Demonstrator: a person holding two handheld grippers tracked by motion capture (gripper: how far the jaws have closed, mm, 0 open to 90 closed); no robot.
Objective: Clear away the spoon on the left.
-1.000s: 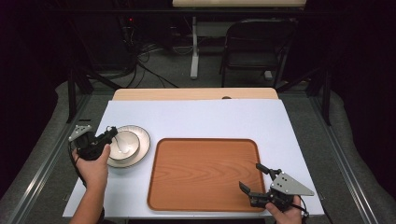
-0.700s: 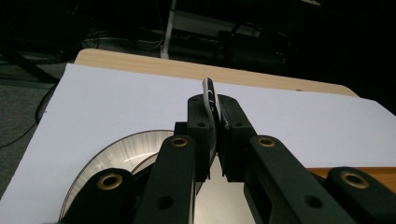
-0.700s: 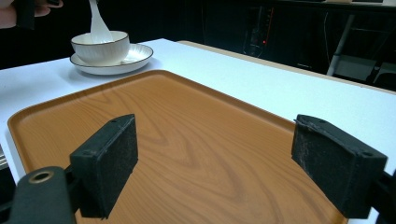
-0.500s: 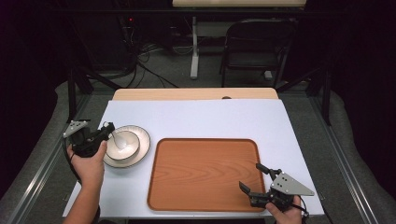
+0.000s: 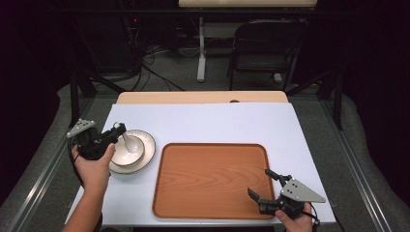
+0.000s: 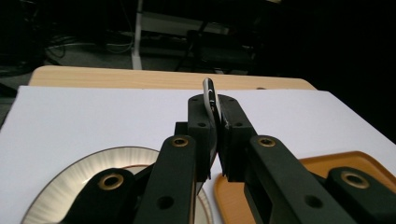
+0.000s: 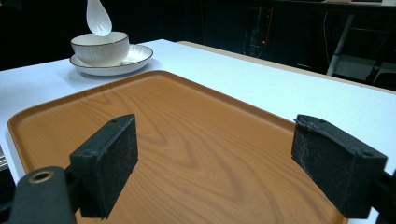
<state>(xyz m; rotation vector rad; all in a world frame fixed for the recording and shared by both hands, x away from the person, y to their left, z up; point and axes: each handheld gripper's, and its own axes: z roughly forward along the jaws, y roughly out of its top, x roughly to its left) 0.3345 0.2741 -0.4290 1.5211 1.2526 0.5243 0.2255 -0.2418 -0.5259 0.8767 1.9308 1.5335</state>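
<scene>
White table point(image 5: 217, 121): 1 tray point(image 5: 212, 179), 1 bowl point(image 5: 126, 151), 1 plate point(image 5: 146, 153), 1 spoon point(image 7: 98, 17).

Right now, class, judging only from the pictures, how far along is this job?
Done: the left gripper has shut on the spoon and holds it above the bowl on its plate. In hand: the spoon. Left: the wooden tray is bare; the right gripper waits open.

White spoon point(image 7: 98, 18): held off the table, bowl end down, hanging just above the bowl point(image 7: 100, 48). Bowl: white, dark rim, upright, seated on the plate point(image 5: 145, 153). Plate: pale, ribbed rim, flat on the table just left of the wooden tray point(image 5: 212, 179). Tray: rectangular, rounded corners, bare.
</scene>
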